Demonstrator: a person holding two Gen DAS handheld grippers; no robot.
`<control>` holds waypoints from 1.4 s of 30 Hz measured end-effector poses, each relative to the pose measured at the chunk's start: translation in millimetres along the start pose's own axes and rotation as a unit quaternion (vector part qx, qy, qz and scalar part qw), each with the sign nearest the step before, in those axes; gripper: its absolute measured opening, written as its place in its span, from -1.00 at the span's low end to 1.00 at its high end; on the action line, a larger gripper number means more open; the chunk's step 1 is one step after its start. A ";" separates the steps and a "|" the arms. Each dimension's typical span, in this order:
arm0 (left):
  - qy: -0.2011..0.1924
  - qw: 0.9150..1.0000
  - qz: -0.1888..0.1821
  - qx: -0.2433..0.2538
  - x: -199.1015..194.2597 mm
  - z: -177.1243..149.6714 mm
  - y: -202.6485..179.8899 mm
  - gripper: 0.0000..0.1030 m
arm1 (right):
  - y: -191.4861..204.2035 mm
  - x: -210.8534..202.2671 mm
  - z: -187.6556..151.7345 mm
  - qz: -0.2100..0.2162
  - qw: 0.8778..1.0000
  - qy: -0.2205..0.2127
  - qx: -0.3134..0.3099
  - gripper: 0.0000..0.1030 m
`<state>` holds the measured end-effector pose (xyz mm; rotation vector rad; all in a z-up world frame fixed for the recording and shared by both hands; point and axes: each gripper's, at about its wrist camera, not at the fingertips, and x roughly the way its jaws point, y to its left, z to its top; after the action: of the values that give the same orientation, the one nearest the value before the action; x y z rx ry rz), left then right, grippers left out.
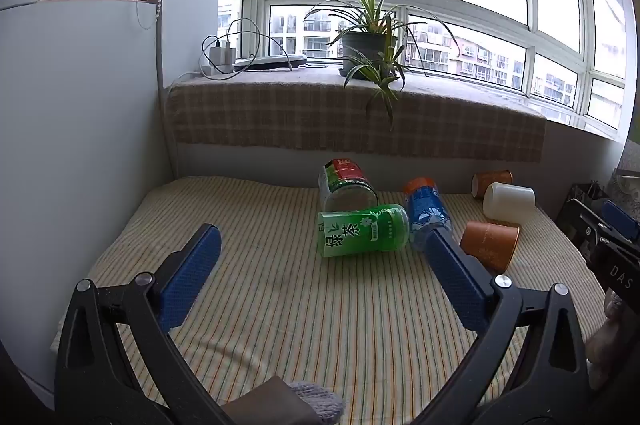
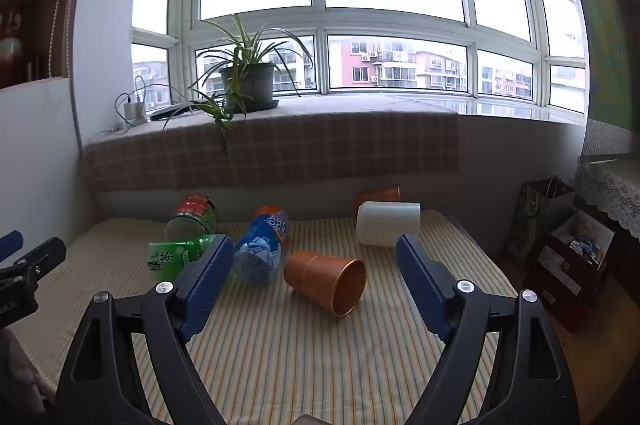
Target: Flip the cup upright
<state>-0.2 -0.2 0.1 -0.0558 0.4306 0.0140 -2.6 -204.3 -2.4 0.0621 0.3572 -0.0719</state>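
Observation:
Several cups lie on their sides on a striped cloth [image 2: 300, 345]. A copper cup [image 2: 326, 281] lies nearest, mouth toward me, between my right gripper's open fingers and beyond the tips; it also shows in the left wrist view [image 1: 490, 245]. A white cup [image 2: 388, 228] and a second copper cup [image 2: 378, 196] lie behind. A green cup [image 1: 362, 231], a blue cup [image 1: 426, 215] and a red-green cup [image 1: 346, 185] lie left. My left gripper [image 1: 322, 249] is open and empty, short of the green cup. My right gripper [image 2: 316, 253] is open and empty.
A windowsill with a checked cloth [image 2: 280, 149] runs behind the cups, holding a potted plant [image 2: 248, 85] and chargers [image 1: 222, 59]. A white cabinet [image 1: 72, 145] stands left. Boxes and a bag [image 2: 568, 265] sit on the floor at right.

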 end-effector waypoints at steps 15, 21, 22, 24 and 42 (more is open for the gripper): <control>-0.003 1.000 0.001 0.001 -7.7 5.3 1.0 1.00 | 1.5 1.6 0.3 0.007 1.000 0.005 0.006 0.61; -0.005 1.000 0.002 -0.001 -6.1 2.7 0.8 1.00 | 0.9 1.6 0.1 0.008 1.000 0.008 0.006 0.61; -0.005 1.000 0.002 -0.001 -6.5 2.9 0.9 1.00 | 1.2 2.2 0.2 0.009 1.000 0.009 0.006 0.61; -0.005 1.000 0.002 -0.001 -7.3 3.3 1.2 1.00 | 1.5 2.7 0.0 0.009 1.000 0.011 0.007 0.61; -0.005 1.000 0.002 -0.001 -4.8 4.3 0.3 1.00 | 2.0 3.4 -2.1 0.012 1.000 0.014 0.012 0.61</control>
<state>-2.8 0.4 5.9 -0.0567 0.4206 0.0194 0.0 -202.4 -5.4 0.0909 0.3845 -0.0523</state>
